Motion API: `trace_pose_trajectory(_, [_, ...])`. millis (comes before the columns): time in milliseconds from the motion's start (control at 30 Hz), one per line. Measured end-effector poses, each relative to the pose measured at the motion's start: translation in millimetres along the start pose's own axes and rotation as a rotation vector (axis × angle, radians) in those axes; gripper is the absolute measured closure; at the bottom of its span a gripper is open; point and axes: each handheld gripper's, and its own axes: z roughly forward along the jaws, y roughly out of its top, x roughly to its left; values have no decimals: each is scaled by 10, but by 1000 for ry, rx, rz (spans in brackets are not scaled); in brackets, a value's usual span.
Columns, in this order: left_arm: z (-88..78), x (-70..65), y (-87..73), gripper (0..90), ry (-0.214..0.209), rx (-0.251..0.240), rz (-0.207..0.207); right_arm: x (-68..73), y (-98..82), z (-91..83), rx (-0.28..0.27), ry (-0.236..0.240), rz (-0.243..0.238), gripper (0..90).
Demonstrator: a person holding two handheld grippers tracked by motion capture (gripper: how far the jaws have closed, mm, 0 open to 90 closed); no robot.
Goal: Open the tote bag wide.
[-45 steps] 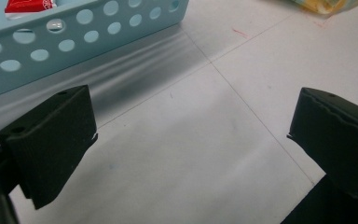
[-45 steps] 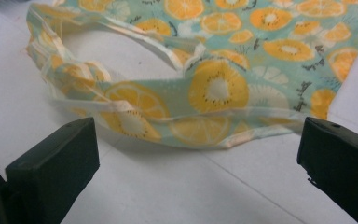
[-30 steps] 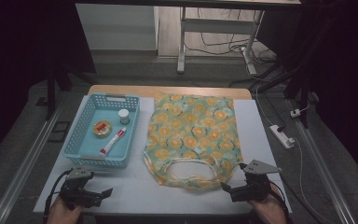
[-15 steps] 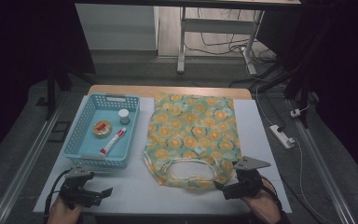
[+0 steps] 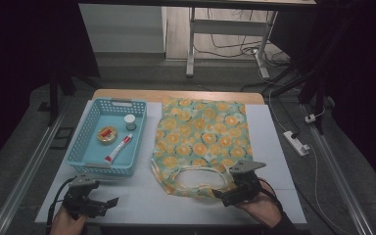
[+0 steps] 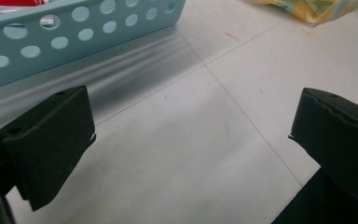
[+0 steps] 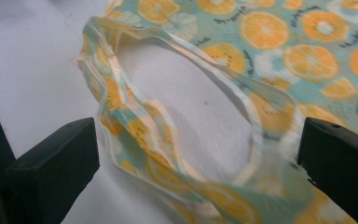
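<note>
Right gripper (image 5: pixel 227 192): at the near edge of the bag, over its handle loop; jaws spread wide, nothing clamped between them
Right jaws: in the right gripper view they stand at either side of the loop, the fabric lying between them but not pinched
Right hand (image 5: pixel 260 208): comes in from the bottom edge, wrapped around the gripper's body
Bag (image 5: pixel 200 138): flat on the table, right of the basket; teal cloth printed with orange slices, its opening towards the person
Handle (image 7: pixel 177 126): a pale-edged strap forming an oval loop on the table, white surface visible through it; the near strand is rumpled and doubled
Left gripper (image 5: pixel 105 203): low over bare table at the near left corner, just in front of the basket; jaws wide apart, holding nothing
Left hand (image 5: pixel 67 223): at the bottom edge, gripping the tool from behind
Basket (image 5: pixel 81 147): light blue, perforated walls, on the left part of the table; its near wall shows in the left gripper view
In the basket: a small jar (image 5: pixel 130 122) at the far right, a round tin (image 5: pixel 107 134) in the middle, a tube (image 5: pixel 119 148) lying slantwise near the right wall
Table (image 5: pixel 132 196): white top with thin seam lines, wooden strip along the far edge
Floor, right: a white power strip (image 5: pixel 296 142) with its cable
</note>
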Motion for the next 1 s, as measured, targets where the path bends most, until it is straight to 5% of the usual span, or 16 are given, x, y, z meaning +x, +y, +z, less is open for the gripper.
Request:
trace_pose_trajectory(333, [3,-4,1,0,0,3,4,72,119,252,32,52,-27,0])
trace_pose_trajectory(667, [5,-11,1,0,0,6,13,75,66,466,108,56,-71,61])
trace_pose_trajectory(833, [10,-16,5,0,2,13,17,82,34,509,134,88,-98,224])
trace_pose_trajectory(867, [12,-17,5,0,2,13,18,86,36,503,141,103,-108,330])
trace_pose_trajectory(900, [13,-18,5,0,2,14,18,86,36,503,141,103,-108,330])
trace_pose_trajectory(1000, [16,-19,6,0,3,16,18,75,58,474,133,149,-105,517])
